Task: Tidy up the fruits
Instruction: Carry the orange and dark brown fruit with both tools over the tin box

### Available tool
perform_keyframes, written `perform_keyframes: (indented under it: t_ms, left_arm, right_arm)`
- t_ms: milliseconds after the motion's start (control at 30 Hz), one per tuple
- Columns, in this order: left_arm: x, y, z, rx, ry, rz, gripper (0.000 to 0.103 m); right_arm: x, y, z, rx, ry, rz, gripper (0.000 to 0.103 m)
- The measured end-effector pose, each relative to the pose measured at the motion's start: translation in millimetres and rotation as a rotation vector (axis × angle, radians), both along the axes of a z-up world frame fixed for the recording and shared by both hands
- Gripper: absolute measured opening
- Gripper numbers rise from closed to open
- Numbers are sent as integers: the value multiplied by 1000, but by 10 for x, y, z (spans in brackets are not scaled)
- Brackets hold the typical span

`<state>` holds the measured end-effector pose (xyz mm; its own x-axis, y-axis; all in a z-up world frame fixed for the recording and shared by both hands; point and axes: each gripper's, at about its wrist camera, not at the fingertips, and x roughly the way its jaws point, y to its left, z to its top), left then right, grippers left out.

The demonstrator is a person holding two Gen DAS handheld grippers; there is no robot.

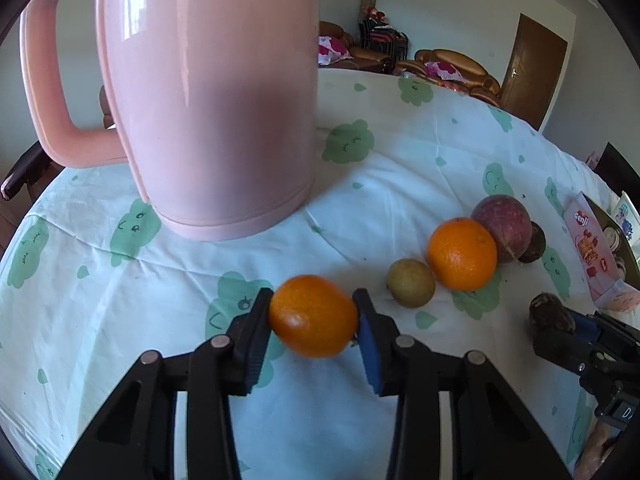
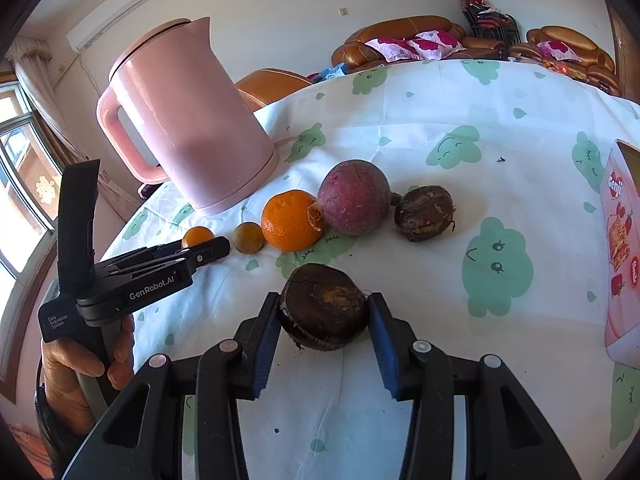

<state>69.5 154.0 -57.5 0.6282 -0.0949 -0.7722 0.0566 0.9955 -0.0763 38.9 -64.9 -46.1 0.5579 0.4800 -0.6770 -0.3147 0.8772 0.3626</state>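
Orange small fruit (image 1: pixel 313 315) pinched in left jaws, dark brown fruit (image 2: pixel 325 311) in right; round skins may slip out.

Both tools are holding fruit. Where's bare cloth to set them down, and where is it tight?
Free: the cloth right of the dark fruit, up to the box, and the strip beyond the fruit row toward the far edge. Also near the right tool. Crowded: the row from kettle through the big orange, where the left tool sits.

Home living room, sofa (image 2: pixel 404 36), clothed table (image 2: pixel 460 120)
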Motion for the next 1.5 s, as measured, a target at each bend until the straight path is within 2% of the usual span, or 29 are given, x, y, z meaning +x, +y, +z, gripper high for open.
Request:
perform_keyframes:
  t_ms: [167, 233, 467, 600, 700, 800, 967, 1200, 1500]
  left_arm:
    - [-43, -25, 44, -4, -27, -3, 41]
    - [-93, -3, 133, -25, -91, 20, 41]
    - [-373, -207, 498, 9, -398, 14, 41]
    - [-462, -345, 572, 14, -476, 5, 41]
    - [-478, -456, 569, 9, -488, 1, 41]
    - [-525, -580, 582, 9, -503, 4, 41]
    - [-617, -798, 590, 10, -511, -6, 41]
    - [-713, -1045, 627, -114, -504, -60, 41]
    - [-722, -1555, 637, -87, -493, -103, 41]
  right_arm:
    - [-54, -70, 65, 6, -47, -23, 45]
    - [-76, -104, 121, -4, -90, -46, 45]
    - [-220, -285, 365, -70, -298, -166, 45]
    - [-350, -335, 532, -171, -436, -255, 45]
    - [-394, -401, 604, -183, -482, -280, 45]
    - [-401, -422, 610, -204, -491, -295, 46]
    - [-432, -505, 612, -182, -499, -275, 46]
    - [-555, -755, 616, -208, -516, -290, 46]
    - [-654, -1238, 660, -199, -519, -357, 46]
